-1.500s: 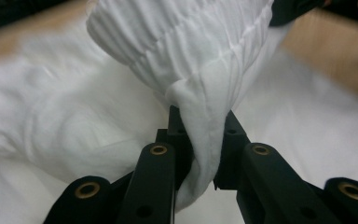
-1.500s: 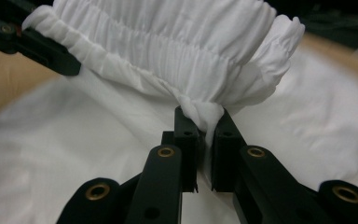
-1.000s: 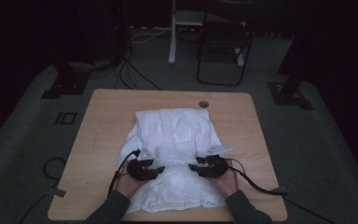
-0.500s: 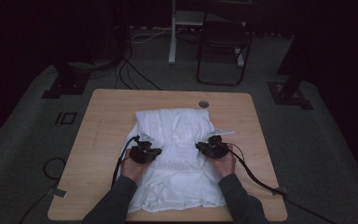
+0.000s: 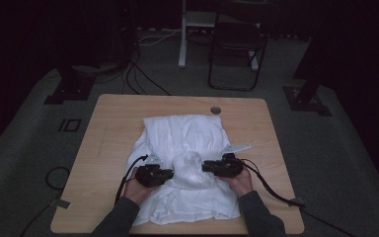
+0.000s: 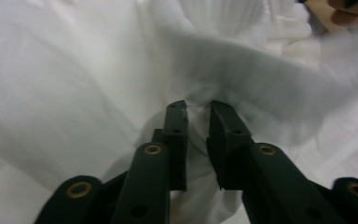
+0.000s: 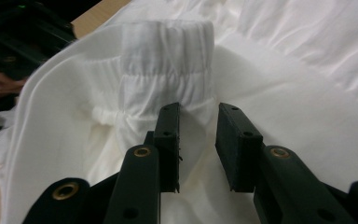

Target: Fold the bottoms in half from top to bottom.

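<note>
A white garment (image 5: pixel 187 133) lies spread on the wooden table (image 5: pixel 113 128). Its middle is bunched into a mound (image 5: pixel 190 168) between my two grippers, which point at each other. My left gripper (image 5: pixel 170 174) sits at the mound's left; in its own view the jaws (image 6: pixel 198 109) pinch a gathered fold of the garment (image 6: pixel 74 70), with creases running into the narrow gap. My right gripper (image 5: pixel 205 167) is at the mound's right. Its jaws (image 7: pixel 198 112) stand wider, with an upright fold of elastic waistband (image 7: pixel 168 60) loose between them. Both pairs of jaws have just been opening.
A round cable hole (image 5: pixel 215 109) sits near the table's far edge. Beyond the table stand a dark chair (image 5: pixel 237 49) and a white post (image 5: pixel 182 34), with cables on the floor. A cable (image 5: pixel 271 190) trails from the right gripper across the table's near right.
Both hands have come back toward the person and closer together since half a second ago. The flat cloth between them has been pushed up into a mound.
</note>
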Demonstrator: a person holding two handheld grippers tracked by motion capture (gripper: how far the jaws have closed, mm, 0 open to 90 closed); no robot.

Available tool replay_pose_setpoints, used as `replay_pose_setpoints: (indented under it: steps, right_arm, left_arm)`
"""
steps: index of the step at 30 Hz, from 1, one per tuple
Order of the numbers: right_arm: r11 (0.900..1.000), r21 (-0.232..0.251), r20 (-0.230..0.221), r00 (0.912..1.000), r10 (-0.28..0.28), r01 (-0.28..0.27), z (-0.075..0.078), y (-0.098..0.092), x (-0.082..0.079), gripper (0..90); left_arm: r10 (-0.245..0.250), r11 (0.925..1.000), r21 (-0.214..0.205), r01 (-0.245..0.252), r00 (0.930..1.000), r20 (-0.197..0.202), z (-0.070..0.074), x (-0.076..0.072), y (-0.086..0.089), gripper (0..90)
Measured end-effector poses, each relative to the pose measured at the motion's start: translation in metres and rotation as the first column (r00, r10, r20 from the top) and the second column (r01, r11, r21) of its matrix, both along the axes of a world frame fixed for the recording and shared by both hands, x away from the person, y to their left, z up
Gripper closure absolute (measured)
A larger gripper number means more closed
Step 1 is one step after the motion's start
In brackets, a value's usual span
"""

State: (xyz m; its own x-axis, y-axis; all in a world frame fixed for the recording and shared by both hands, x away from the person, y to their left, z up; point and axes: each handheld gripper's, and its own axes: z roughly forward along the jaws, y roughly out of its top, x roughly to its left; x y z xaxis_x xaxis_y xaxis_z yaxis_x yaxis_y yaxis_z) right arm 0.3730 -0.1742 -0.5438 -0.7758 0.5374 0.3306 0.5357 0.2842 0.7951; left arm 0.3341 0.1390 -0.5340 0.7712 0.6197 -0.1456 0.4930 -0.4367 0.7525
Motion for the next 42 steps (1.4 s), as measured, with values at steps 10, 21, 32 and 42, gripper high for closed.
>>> replay_pose_setpoints:
  steps: [10,21,32,42]
  right_arm:
    - [0.9711,-0.124,0.032,0.979,-0.202,0.204,-0.004,0.008,0.024,68.1]
    - [0.9948,-0.046,0.086,0.9925,-0.087,0.091,0.009,0.0,0.0,64.1]
    - [0.9979,-0.063,0.098,0.995,0.02,-0.014,0.008,0.014,-0.034,64.6]
    - [0.9632,-0.26,0.068,0.9938,0.088,-0.067,-0.005,0.019,-0.059,73.6]
  left_arm:
    - [0.143,0.9884,0.053,-0.142,0.9897,-0.007,0.006,0.038,-0.013,71.5]
    - [-0.106,0.994,-0.034,0.105,0.9931,-0.05,-0.006,0.01,-0.023,69.1]
    - [-0.13,0.9913,-0.027,0.129,0.9892,-0.066,-0.013,-0.005,-0.012,66.5]
    - [-0.1,0.9944,-0.035,0.1,0.995,-0.006,0.0,-0.02,0.001,62.5]
